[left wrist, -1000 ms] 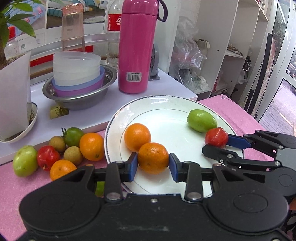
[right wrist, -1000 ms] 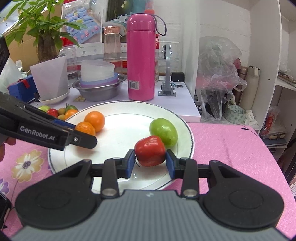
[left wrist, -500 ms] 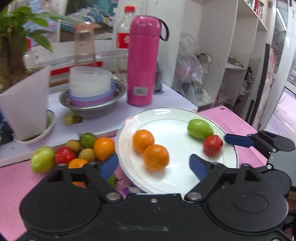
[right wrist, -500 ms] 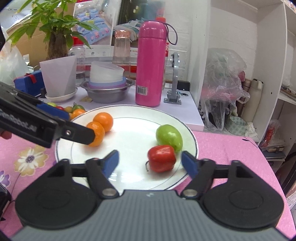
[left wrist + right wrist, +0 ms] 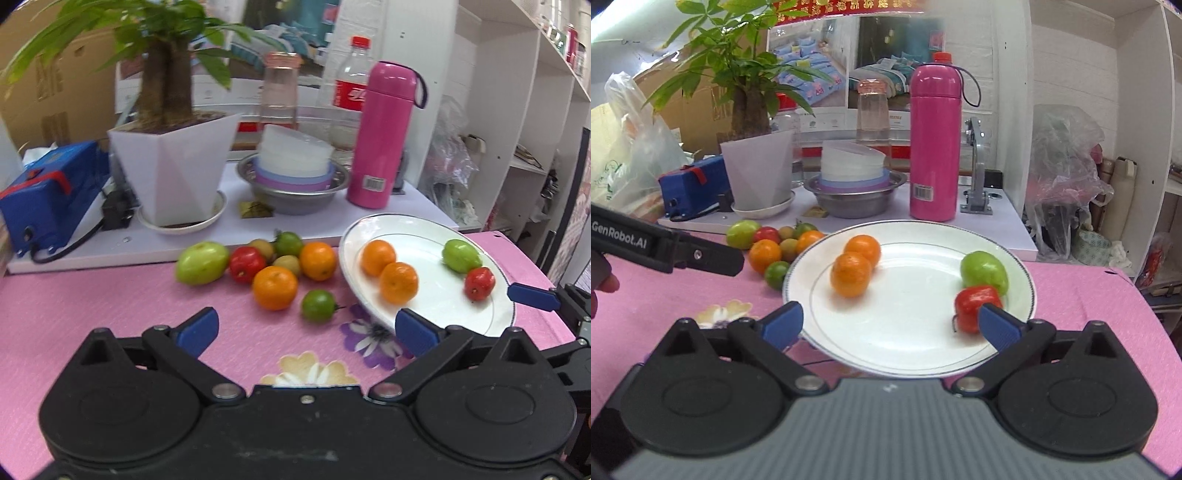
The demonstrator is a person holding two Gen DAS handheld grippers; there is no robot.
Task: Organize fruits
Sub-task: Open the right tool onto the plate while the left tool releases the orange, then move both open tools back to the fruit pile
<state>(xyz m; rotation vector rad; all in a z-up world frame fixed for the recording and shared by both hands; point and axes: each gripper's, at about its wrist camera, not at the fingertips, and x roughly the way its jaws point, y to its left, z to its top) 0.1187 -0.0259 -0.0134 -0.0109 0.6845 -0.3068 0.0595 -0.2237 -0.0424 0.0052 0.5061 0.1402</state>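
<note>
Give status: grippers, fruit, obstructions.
Left gripper open, empty. Right gripper open, empty. Four fruits on white plate; pile waits on pink mat. Nothing blocking.

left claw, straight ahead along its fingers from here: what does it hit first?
Most likely the small green fruit on the pink mat, or the orange just behind it. The left claw is open and empty, aimed at the loose fruit left of the plate. Depth is uncertain; tilted lower, it meets the mat first.

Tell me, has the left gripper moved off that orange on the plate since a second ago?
Yes. The left gripper has opened and pulled back toward the camera side, away from the white plate; the released orange lies on the plate.
</note>
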